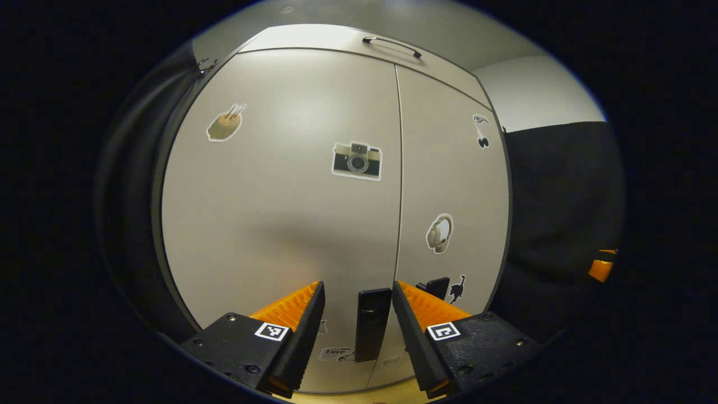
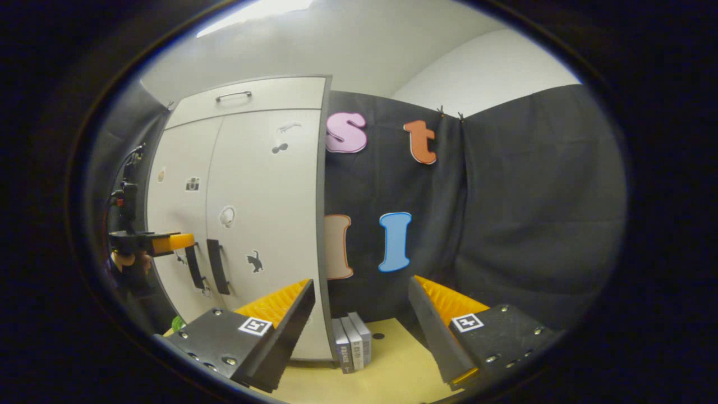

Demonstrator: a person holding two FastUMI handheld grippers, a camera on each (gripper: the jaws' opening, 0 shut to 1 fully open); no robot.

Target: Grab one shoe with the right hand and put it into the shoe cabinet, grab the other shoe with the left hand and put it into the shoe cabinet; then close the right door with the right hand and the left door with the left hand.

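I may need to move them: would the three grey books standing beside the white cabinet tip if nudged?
Probably. The grey books stand upright on narrow edges on the tan floor, unsupported on their outer side. Leaning against the white cabinet, they would likely topple outward, domino-style.

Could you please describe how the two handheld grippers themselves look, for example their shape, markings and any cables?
Each gripper has two wedge-shaped fingers with ribbed inner faces, mounted on black blocks with screws. Each block carries a small square black-and-white marker. This holds for the left gripper and the right gripper. In the right gripper view, the left gripper appears farther off, with a black body and thin cables rising above it, held by a person's hand.
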